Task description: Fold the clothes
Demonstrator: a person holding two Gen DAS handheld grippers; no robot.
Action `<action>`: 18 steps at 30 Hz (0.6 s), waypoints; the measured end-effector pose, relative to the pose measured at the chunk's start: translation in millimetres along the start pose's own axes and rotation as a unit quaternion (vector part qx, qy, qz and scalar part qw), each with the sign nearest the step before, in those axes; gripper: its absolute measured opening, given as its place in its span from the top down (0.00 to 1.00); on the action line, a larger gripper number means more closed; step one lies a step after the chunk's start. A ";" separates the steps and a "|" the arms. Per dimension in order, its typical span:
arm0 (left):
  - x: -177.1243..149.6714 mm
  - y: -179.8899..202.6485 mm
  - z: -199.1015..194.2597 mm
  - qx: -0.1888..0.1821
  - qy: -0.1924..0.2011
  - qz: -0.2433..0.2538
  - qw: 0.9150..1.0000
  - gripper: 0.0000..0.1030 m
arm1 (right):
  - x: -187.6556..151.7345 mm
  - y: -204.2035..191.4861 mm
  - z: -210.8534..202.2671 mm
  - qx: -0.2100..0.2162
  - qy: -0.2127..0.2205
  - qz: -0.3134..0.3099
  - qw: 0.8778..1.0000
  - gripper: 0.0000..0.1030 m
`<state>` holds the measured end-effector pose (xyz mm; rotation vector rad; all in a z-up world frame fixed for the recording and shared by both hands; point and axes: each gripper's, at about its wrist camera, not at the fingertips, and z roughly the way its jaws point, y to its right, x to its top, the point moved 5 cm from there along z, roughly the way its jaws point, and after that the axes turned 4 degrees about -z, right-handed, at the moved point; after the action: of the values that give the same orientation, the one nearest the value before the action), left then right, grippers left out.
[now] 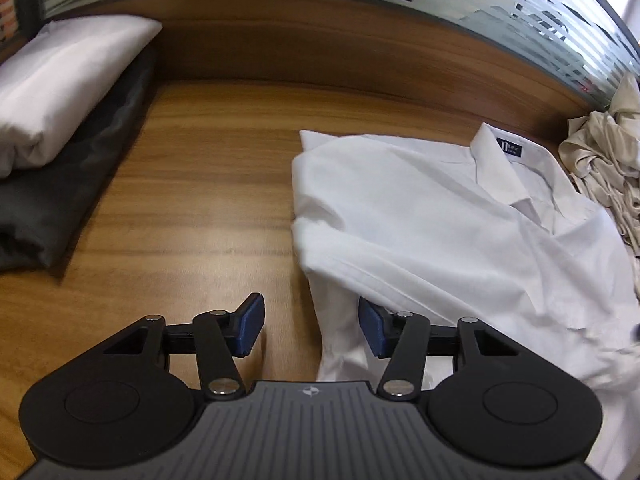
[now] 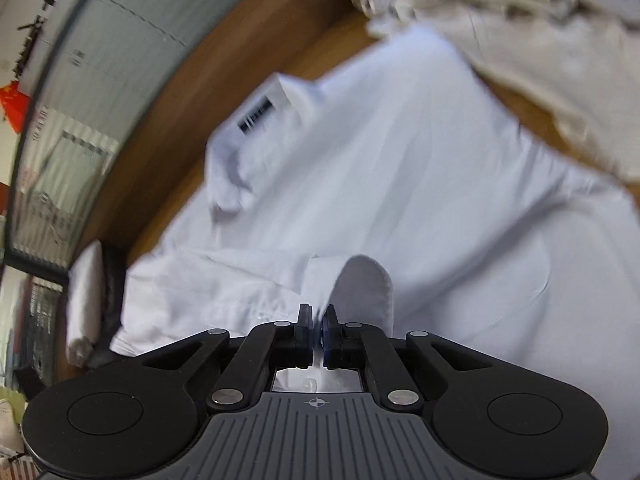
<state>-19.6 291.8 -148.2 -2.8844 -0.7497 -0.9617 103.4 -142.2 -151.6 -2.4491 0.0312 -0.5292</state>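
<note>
We pinch the white shirt (image 2: 400, 184) in our closed right gripper (image 2: 319, 332); our left gripper (image 1: 310, 326) gapes half-open at its edge on the table (image 1: 200, 200).

A wooden table (image 1: 208, 200) carried a white collared shirt (image 1: 440, 216) spread flat, a crumpled cream garment (image 1: 600, 152) beside its collar, and a folded dark garment (image 1: 72, 184) well apart, topped by a folded white one (image 1: 60, 84).

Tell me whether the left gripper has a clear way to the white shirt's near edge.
Probably yes: the left gripper is open, the white shirt edge already lies between its pads unpinched, and nothing blocks it.
</note>
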 end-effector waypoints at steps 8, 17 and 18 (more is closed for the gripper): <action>-1.8 -4.8 15.2 0.036 0.007 -0.024 0.999 0.63 | 41.7 -8.5 -71.8 -0.011 0.064 -0.006 0.998 0.94; -2.8 7.2 -1.3 0.003 0.022 0.040 0.999 0.59 | 49.8 17.6 -107.2 -0.063 0.084 0.000 0.994 0.96; -2.4 9.3 -4.2 0.000 0.024 0.050 0.998 0.59 | 46.6 21.8 -106.6 -0.066 0.081 0.007 0.994 0.96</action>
<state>-19.5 281.9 -144.9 -2.8561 -0.5969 -1.0142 108.1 -228.0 -70.2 -2.5247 0.1557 -0.7407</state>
